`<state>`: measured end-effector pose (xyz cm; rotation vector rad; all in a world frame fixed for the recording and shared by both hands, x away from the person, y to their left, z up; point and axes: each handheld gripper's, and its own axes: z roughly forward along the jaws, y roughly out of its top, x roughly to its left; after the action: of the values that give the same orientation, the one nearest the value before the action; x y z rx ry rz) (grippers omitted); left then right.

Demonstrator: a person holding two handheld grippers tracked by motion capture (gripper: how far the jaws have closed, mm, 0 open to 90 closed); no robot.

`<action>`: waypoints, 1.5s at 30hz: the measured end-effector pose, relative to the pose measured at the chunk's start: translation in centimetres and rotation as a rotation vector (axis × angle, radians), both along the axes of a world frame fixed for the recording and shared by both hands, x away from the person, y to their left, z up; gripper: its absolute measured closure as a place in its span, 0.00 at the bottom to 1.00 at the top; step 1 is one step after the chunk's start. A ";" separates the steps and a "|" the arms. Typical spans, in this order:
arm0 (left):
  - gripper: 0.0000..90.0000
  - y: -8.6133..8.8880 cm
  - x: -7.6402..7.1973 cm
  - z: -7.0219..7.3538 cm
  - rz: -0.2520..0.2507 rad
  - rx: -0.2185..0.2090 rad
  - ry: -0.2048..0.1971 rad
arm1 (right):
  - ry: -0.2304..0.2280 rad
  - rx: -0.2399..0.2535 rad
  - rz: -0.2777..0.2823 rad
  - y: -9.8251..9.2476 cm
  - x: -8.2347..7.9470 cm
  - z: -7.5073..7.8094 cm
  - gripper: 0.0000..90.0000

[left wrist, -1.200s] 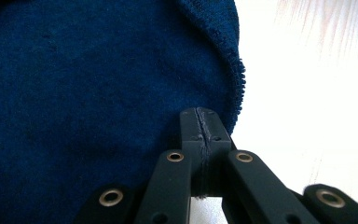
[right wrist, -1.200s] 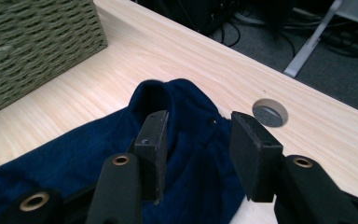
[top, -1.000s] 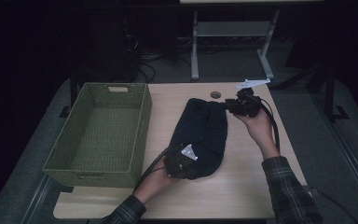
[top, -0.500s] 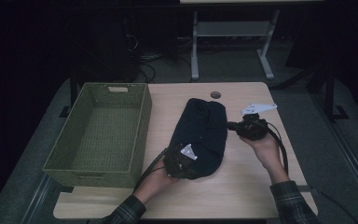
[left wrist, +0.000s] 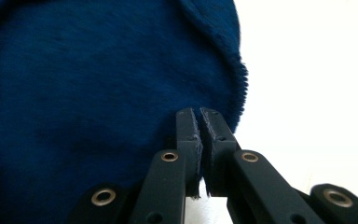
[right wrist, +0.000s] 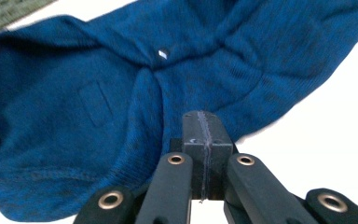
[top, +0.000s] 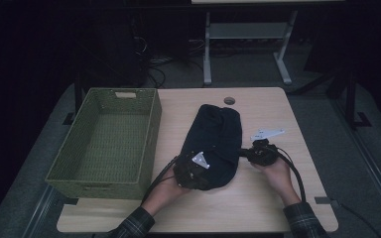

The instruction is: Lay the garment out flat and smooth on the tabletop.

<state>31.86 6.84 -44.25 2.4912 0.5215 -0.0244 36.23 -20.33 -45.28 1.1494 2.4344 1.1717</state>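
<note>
Garment: the dark blue knitted fabric garment (top: 213,144) lay bunched in a long heap at the middle of the bench (top: 273,208), running from near the far edge towards the near edge, just right of the basket.
Left hand-held gripper: the left hand-held gripper (top: 191,171) rested on the garment's near end; in the left gripper view (left wrist: 199,140) its jaws stood almost together with only a thin slit between them, and blue fibres showed in the slit, so it appeared to pinch a thin fold of the hem.
Right hand-held gripper: the right hand-held gripper (top: 258,153) sat at the garment's right edge; in the right gripper view (right wrist: 204,140) its jaws were fully together, tips just at the cloth, and whether any fabric was caught between them could not be told.
Risk, grip: the left hold looked shallow, so a pull could slip the hem free.
Risk, right side: if the right jaws held nothing, a lift would raise one end only and the heap would drag and unfold.
Risk, basket: the green woven rectangular basket (top: 104,144) stood close on the left, and a trailing sleeve could snag its rim.
Edges: the bench's right and near edges lay close to both hands.
Open room: bare bench surface lay right of the garment and along the near edge; the basket interior was empty.
</note>
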 end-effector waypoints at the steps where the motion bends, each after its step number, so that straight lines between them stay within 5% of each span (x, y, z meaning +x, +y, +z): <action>1: 0.96 0.1 0.1 0.3 0.009 -0.004 -0.003 | 0.004 -0.006 0.004 0.1 0.1 -0.2 1.00; 7: 0.97 0.7 1.7 2.1 0.090 -0.014 -0.057 | 0.014 -0.018 0.008 0.7 0.1 -0.6 1.00; 17: 1.00 0.9 7.3 3.6 0.299 0.019 -0.150 | 0.007 -0.019 0.016 1.0 0.2 -0.9 1.00; 25: 1.00 1.7 10.7 1.9 0.417 0.069 -0.124 | 0.006 -0.025 0.023 1.1 0.2 -1.0 1.00; 31: 1.00 1.7 11.8 -0.1 0.445 0.147 -0.096 | 0.015 -0.051 0.028 1.7 0.2 -1.4 1.00; 45: 1.00 1.6 11.4 -0.4 0.442 0.155 -0.078 | 0.010 -0.137 -0.011 0.9 0.4 -1.5 1.00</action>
<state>43.23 8.40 -44.70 2.4555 1.0623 0.2942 36.59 -19.46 -46.73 1.1293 2.4695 0.9807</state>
